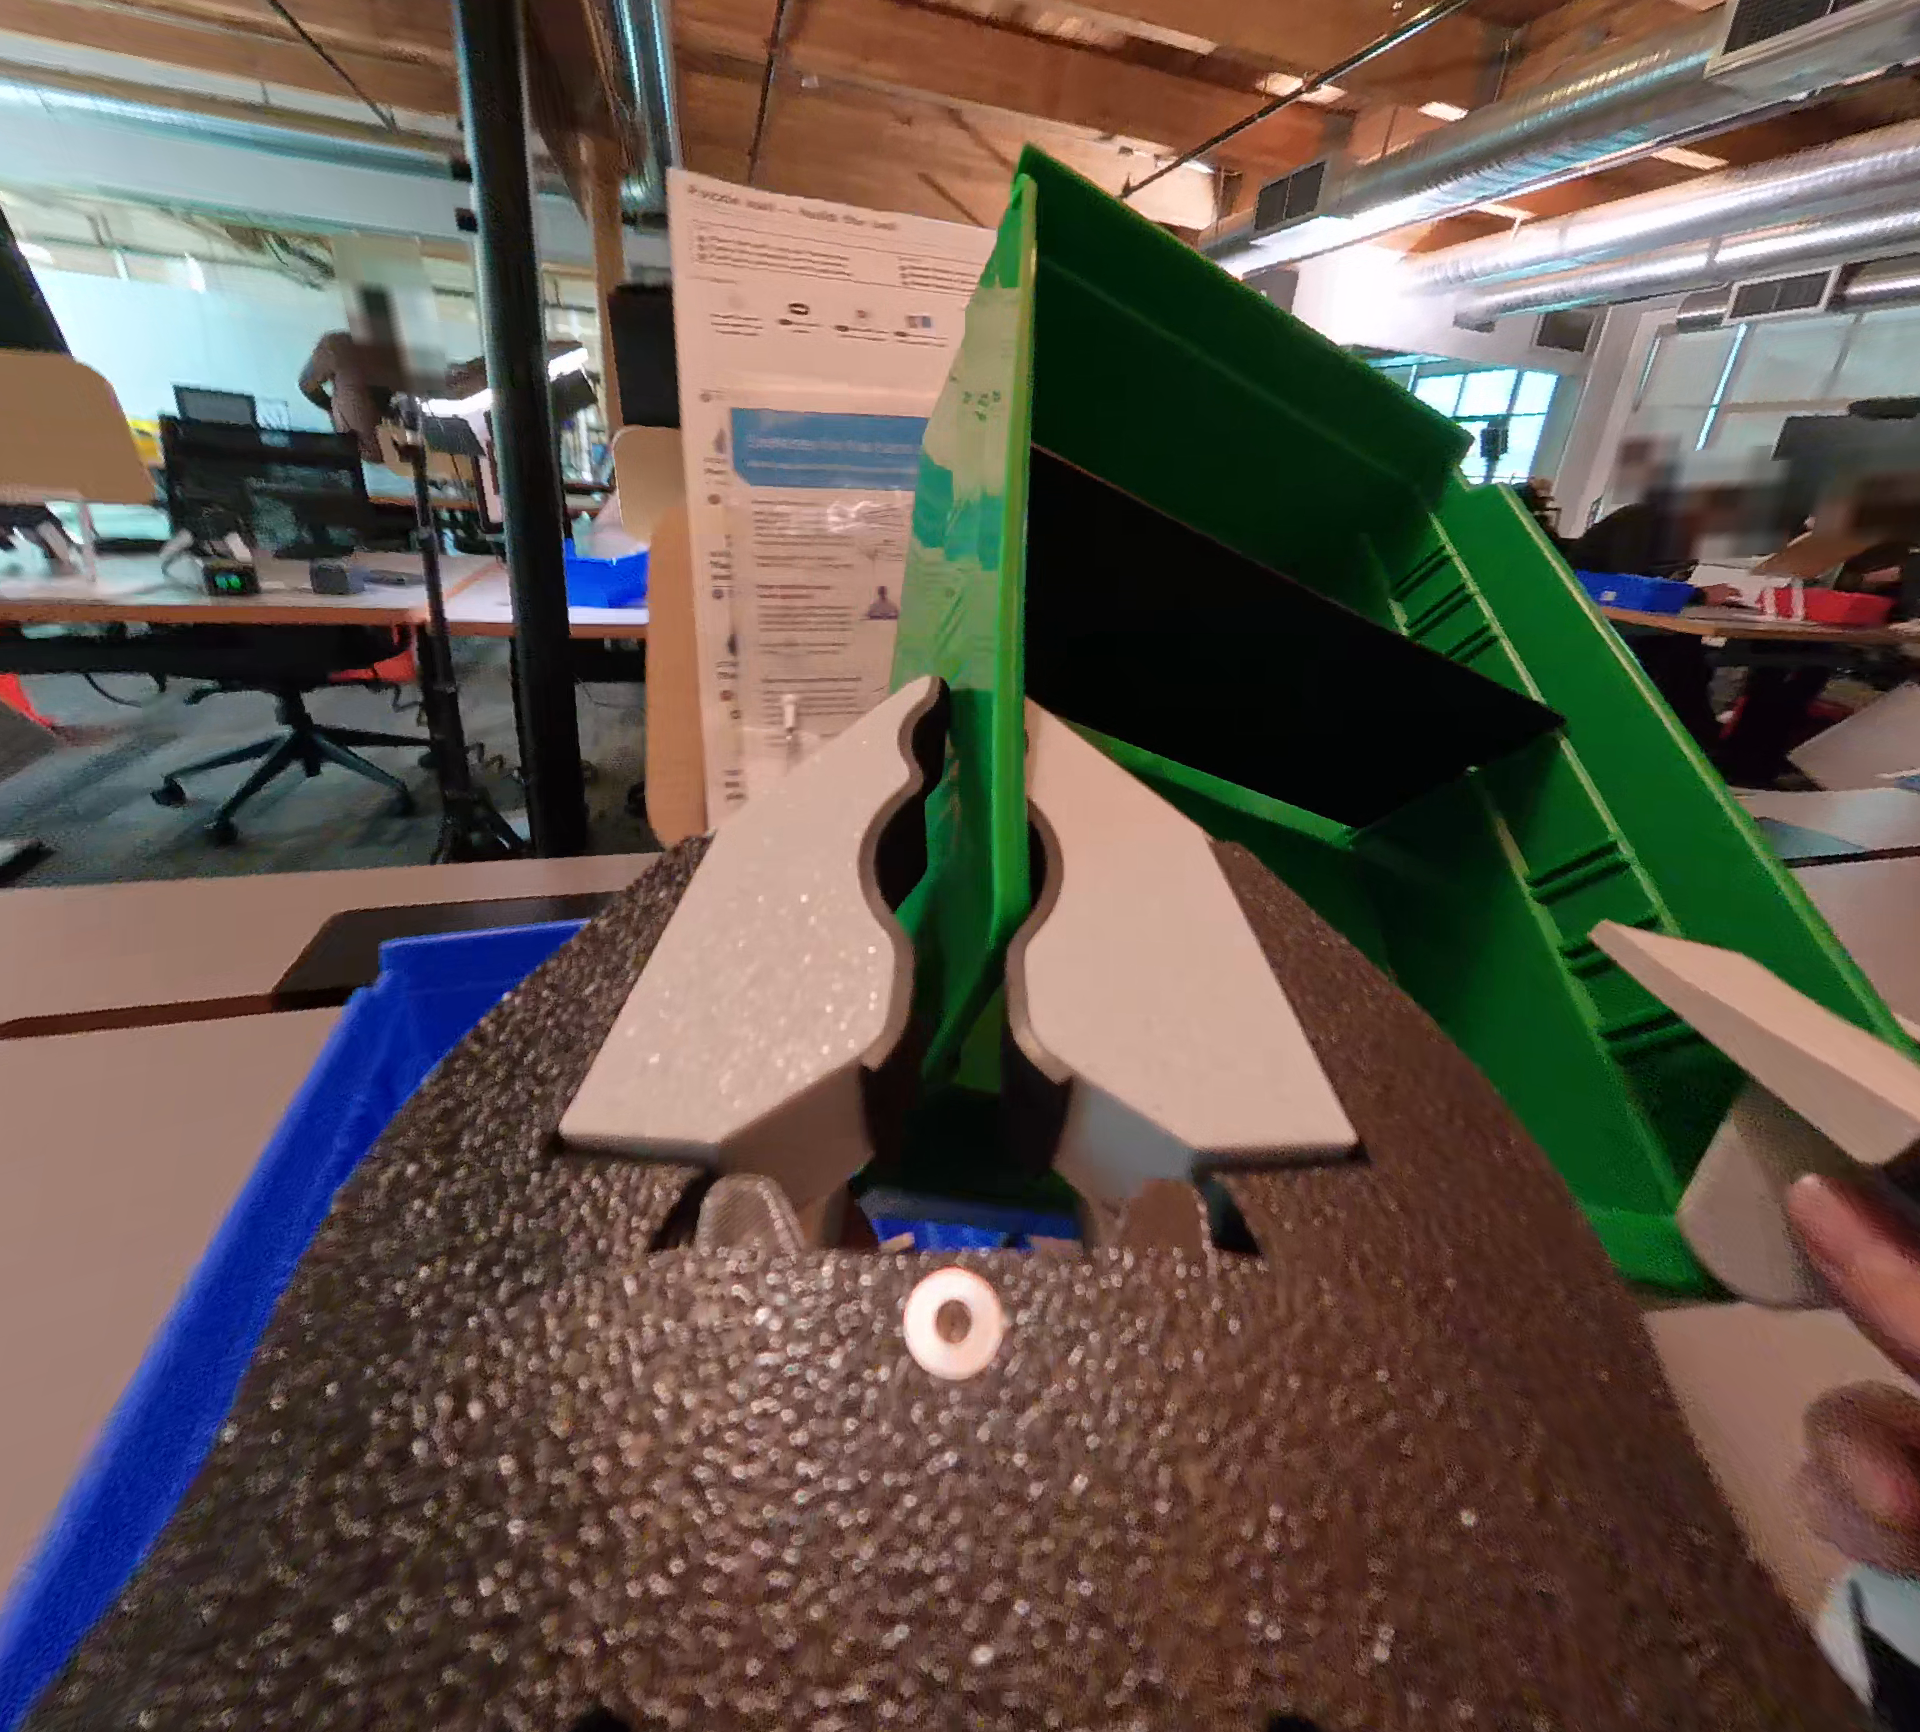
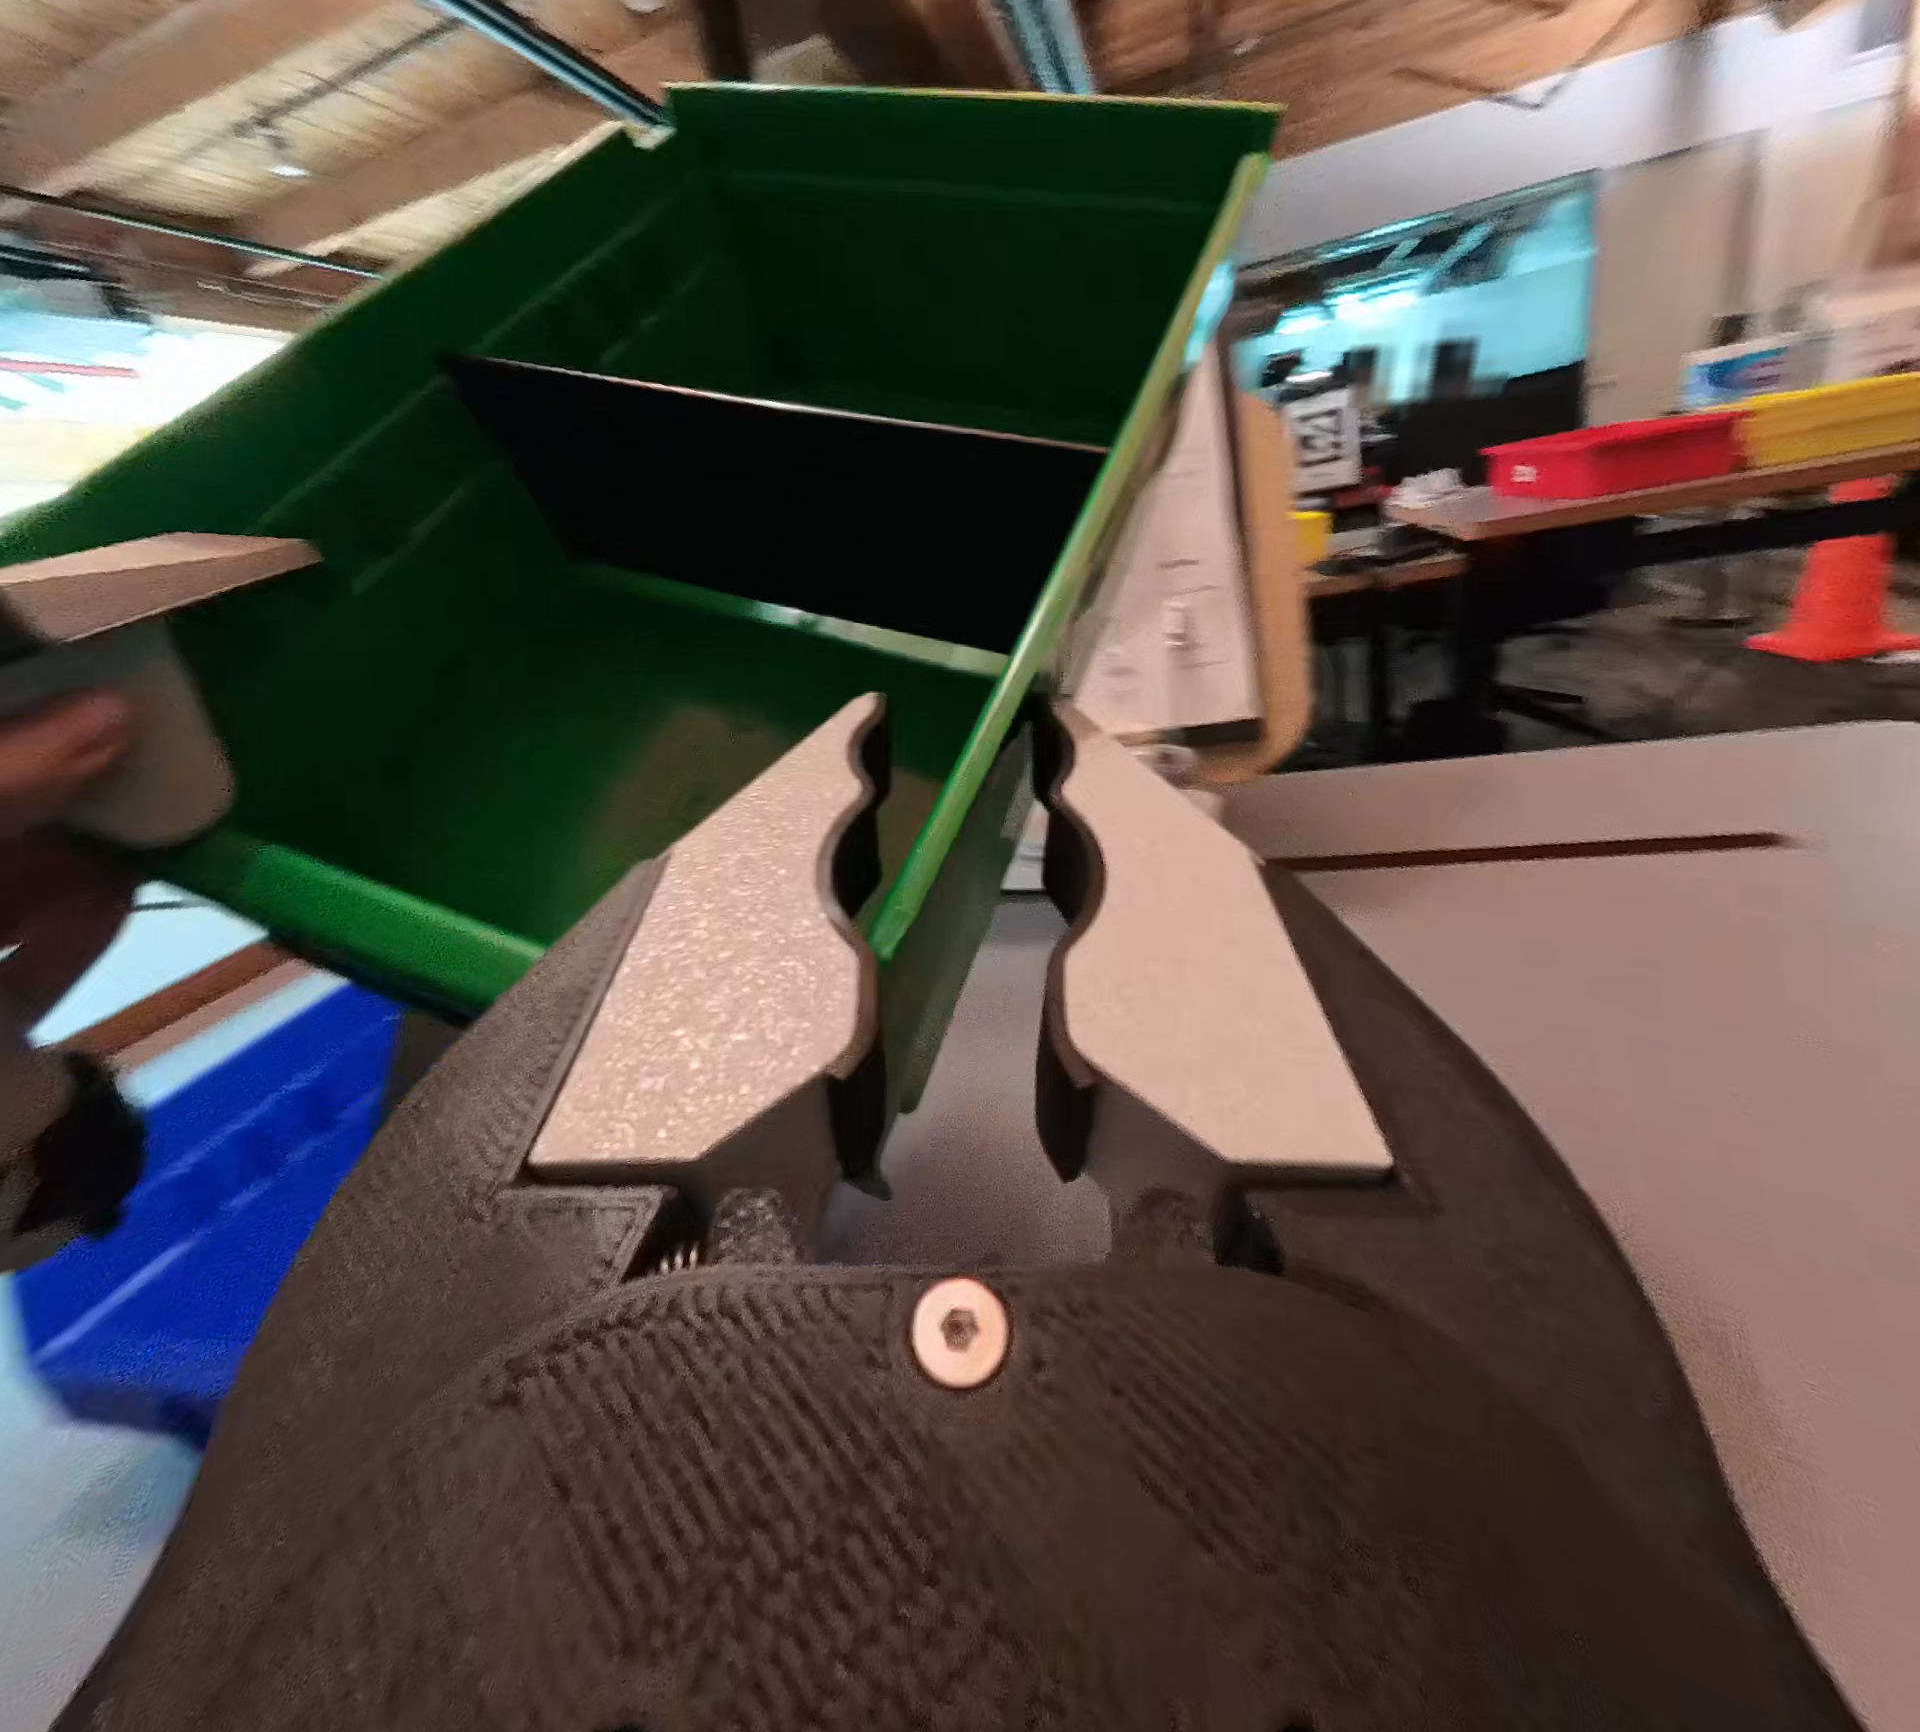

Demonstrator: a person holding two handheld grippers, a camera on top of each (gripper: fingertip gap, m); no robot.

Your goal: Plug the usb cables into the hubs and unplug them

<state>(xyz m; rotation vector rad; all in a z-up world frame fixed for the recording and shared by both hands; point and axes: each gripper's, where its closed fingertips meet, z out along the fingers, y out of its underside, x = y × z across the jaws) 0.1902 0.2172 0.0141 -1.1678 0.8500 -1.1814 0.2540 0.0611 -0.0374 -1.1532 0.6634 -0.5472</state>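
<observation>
No USB cable or hub shows in either view. Both grippers hold an empty green bin [image 1: 1247, 394] tilted up in the air, its open side facing the cameras. A black divider [image 1: 1247, 643] crosses its inside. My left gripper [image 1: 987, 716] is shut on the bin's left wall. My right gripper [image 2: 961, 716] is closed around the right wall of the bin [image 2: 582, 747], divider [image 2: 810, 498] visible. The right gripper's finger [image 1: 1756, 1038] and a hand show at the bin's far side in the left wrist view. The left gripper's finger [image 2: 156, 570] shows in the right wrist view.
A blue bin [image 1: 260, 1215] sits on the grey table [image 1: 156, 1163] under the green one and also shows in the right wrist view [image 2: 208, 1215]. A poster board [image 1: 810, 487] and a black pole [image 1: 509, 435] stand behind. A red bin [image 2: 1610, 451] and orange cone [image 2: 1839, 591] are far right.
</observation>
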